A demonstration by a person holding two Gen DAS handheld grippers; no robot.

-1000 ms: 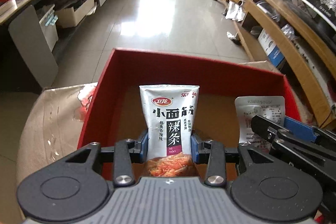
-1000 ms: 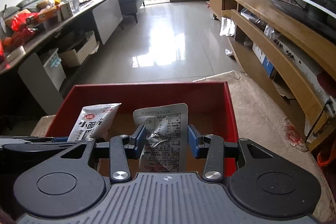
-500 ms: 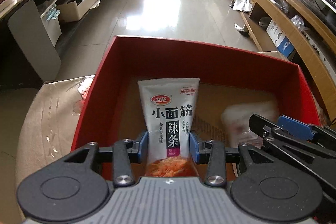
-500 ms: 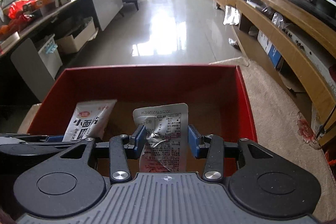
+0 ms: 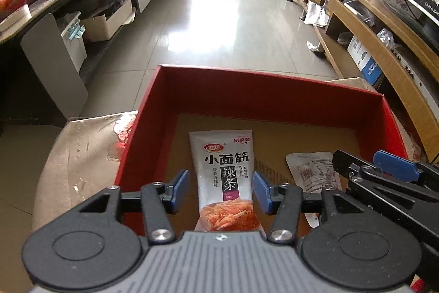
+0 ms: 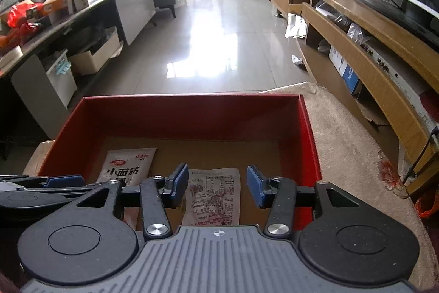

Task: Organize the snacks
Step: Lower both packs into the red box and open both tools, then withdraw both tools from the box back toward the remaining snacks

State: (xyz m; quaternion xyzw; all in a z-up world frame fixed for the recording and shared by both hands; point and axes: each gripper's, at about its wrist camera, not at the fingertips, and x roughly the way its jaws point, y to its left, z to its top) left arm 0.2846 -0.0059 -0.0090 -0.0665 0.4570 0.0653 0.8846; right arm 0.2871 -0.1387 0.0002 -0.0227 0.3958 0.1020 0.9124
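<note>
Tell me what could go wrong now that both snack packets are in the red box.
Both grippers, left gripper and right gripper, are open but straddle the spicy strip packet and the label-side packet. Pulling back carelessly might drag a packet. The grippers sit close together and could bump.

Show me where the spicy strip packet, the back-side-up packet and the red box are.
spicy strip packet [image 5: 225,172]: left wrist view, middle of its printed front.
back-side-up packet [image 6: 212,197]: right wrist view, its label panel.
red box [image 6: 192,114]: right wrist view, inner far wall.
</note>
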